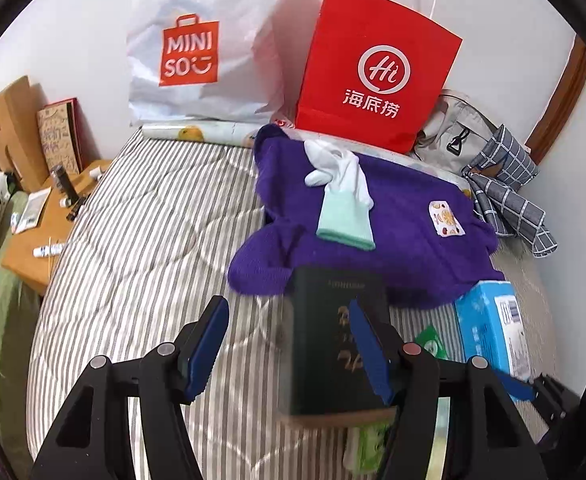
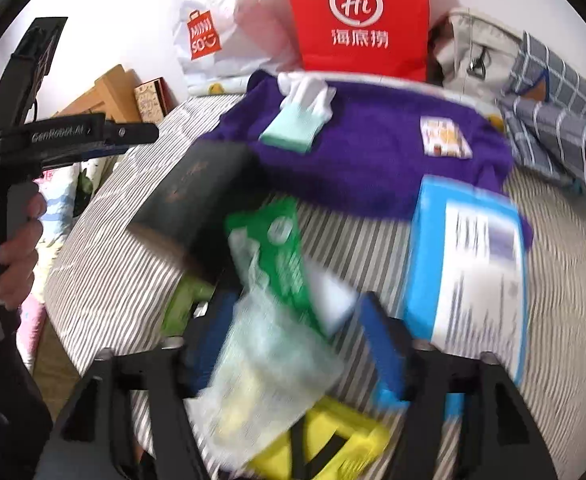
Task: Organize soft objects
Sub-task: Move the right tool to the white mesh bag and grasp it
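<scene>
Left wrist view: the left tool (image 1: 289,344) hangs over the striped bed (image 1: 141,240) with its jaws apart and nothing gripped; a dark book (image 1: 333,340) lies under its right finger, not pinched. The task's soft things sit ahead: a purple sweater (image 1: 373,232) spread near the wall, a white-and-mint glove (image 1: 343,200) lying on it. A red bag (image 1: 377,72) and a white bag (image 1: 205,40) stand behind; a blue box (image 1: 489,328) touches the sweater's near hem. Open bed lies to the left, ending at a wooden nightstand (image 1: 33,248).

Right wrist view, blurred: the right tool (image 2: 293,344) stands released, a pale plastic pouch (image 2: 261,368) and a green packet (image 2: 281,248) lying loose between its fingers, with no pad pressing that I can see. The risk, I judge, is a grab that snags the pouch or knocks the box, since clutter crowds the sweater's near edge; the checked cloth (image 2: 561,104) hems in the right
</scene>
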